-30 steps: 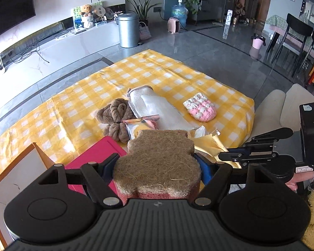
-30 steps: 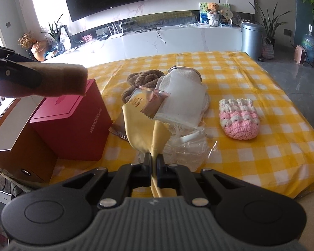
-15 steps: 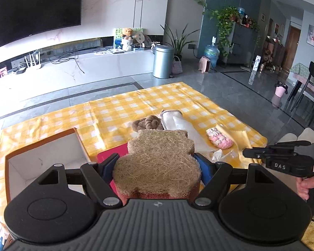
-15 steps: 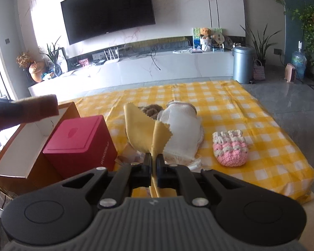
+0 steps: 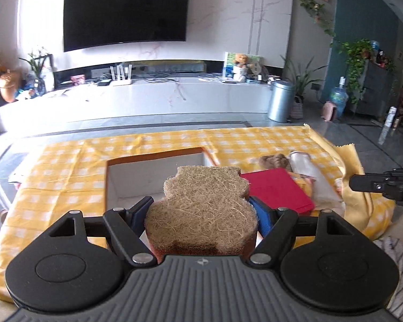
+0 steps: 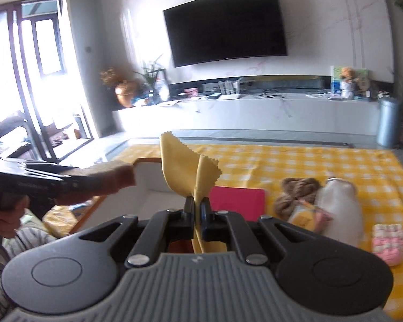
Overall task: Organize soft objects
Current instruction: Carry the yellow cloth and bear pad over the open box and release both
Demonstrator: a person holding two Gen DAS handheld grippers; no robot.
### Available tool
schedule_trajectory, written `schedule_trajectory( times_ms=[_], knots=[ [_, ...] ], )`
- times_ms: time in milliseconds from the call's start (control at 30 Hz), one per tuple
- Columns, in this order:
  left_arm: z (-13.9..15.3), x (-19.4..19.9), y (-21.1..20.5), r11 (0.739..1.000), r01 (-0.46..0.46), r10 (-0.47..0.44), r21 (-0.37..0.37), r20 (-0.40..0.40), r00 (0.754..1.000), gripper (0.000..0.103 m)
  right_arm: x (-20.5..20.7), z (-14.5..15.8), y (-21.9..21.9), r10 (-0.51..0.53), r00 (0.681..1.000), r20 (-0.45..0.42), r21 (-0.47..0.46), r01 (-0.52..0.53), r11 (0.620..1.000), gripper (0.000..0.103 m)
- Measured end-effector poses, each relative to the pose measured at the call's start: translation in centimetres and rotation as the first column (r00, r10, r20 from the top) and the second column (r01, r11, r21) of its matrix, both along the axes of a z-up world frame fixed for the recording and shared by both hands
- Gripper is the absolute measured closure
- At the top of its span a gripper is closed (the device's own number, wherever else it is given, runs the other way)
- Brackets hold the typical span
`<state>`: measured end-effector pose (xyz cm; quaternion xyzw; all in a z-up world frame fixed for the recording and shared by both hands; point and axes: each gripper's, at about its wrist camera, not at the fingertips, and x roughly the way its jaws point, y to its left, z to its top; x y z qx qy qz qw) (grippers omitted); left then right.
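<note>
Coir-like fibre covers the bear-shaped scouring pad [image 5: 207, 204], which is clamped between the wide-set jaws of the left gripper [image 5: 201, 214] and held before the open cardboard box [image 5: 153, 161]. A yellow cloth [image 6: 190, 166] is pinched in the right gripper [image 6: 197, 212], whose jaws are all but closed on it, and is raised near the same box. Nothing can be made out inside the box, though its floor is only partly seen, so the sorting is judged barely begun. Left on the checked tablecloth [image 6: 295, 161] are a brown knitted piece [image 6: 295, 190], a white rolled towel [image 6: 341, 209], a small packet [image 6: 309, 217] and a pink crocheted item [image 6: 388, 241]. A red box [image 6: 239, 201] stands just beside the cardboard one, crowding the right gripper's approach.
</note>
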<state>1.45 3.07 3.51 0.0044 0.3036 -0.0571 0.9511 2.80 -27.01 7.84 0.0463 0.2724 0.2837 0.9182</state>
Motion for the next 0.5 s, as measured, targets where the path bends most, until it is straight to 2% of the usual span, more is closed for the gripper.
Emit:
schedule_trajectory(
  times_ms=[33,133,233,367,433,500],
  knots=[
    [-0.4,0.0,0.3,0.999,-0.032,0.032,0.025,-0.005,0.999,0.015,0.4,-0.2,1.2,0.036,0.999,-0.025,0.038,-0.035,0.999,0.101],
    [-1.9,0.2,1.0,0.989,-0.110,0.112,0.095,-0.025,0.993,0.015,1.1,-0.7,4.9,0.109,0.993,-0.050,0.073,-0.105,0.992,0.101],
    [-3.4,0.5,1.5,0.982,-0.157,0.162,0.105,-0.040,0.986,0.015,2.3,-1.4,8.3,0.172,0.982,-0.073,0.106,-0.164,0.981,0.101],
    [-5.1,0.9,1.7,0.988,-0.130,0.137,0.083,-0.089,0.987,0.015,4.8,-3.0,10.6,0.188,0.970,-0.152,0.179,-0.160,0.971,0.101],
    [-6.1,1.2,1.7,0.984,-0.140,0.152,0.109,-0.112,0.982,0.015,5.9,-3.8,11.5,0.168,0.969,-0.179,0.159,-0.140,0.977,0.101],
    [-6.9,1.0,1.4,0.969,-0.178,0.200,0.169,-0.122,0.972,0.015,6.9,-4.8,12.2,0.165,0.965,-0.205,0.137,-0.138,0.981,0.101]
  ],
)
